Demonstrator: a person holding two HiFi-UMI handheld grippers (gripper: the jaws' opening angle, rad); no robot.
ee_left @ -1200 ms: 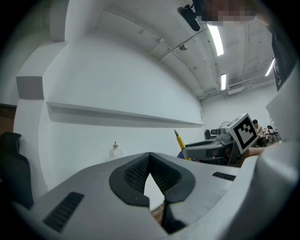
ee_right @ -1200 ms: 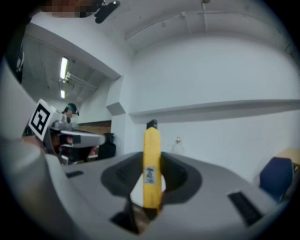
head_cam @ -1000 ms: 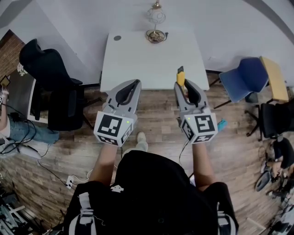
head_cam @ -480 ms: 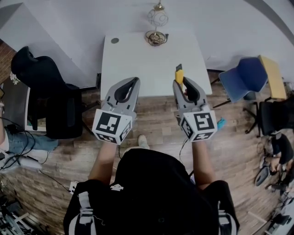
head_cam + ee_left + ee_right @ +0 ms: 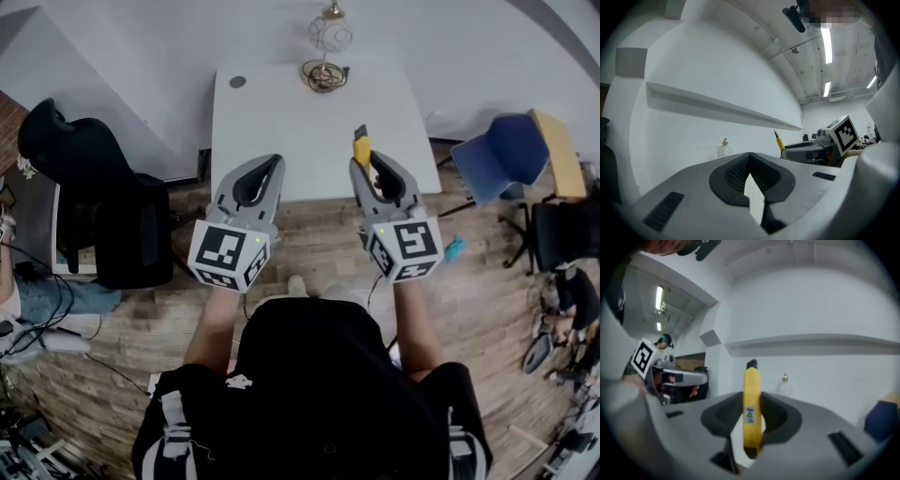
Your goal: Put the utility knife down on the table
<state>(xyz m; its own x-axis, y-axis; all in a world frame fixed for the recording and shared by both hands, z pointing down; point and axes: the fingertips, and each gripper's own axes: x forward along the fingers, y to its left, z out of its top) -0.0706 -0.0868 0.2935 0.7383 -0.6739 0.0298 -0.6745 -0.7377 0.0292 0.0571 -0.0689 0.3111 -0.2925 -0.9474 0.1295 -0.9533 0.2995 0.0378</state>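
The yellow utility knife (image 5: 361,148) with a black tip stands between the jaws of my right gripper (image 5: 367,163), which is shut on it. In the right gripper view the knife (image 5: 751,408) points upward and forward out of the right gripper (image 5: 751,397). The knife's tip hangs over the near right part of the white table (image 5: 309,122). My left gripper (image 5: 272,165) hovers at the table's front edge, left of the right one; its jaw tips meet with nothing between them. From the left gripper view the knife (image 5: 778,140) shows at the right, beyond the left gripper (image 5: 749,157).
A wire globe ornament (image 5: 325,56) stands at the table's far edge, and a small grey disc (image 5: 237,82) lies at its far left corner. A black office chair (image 5: 103,206) stands left of the table, a blue chair (image 5: 502,164) right of it. The floor is wood.
Both grippers have moved forward towards the table; the knife's tip now reaches over its front edge. The right gripper's hold on the knife is unchanged.
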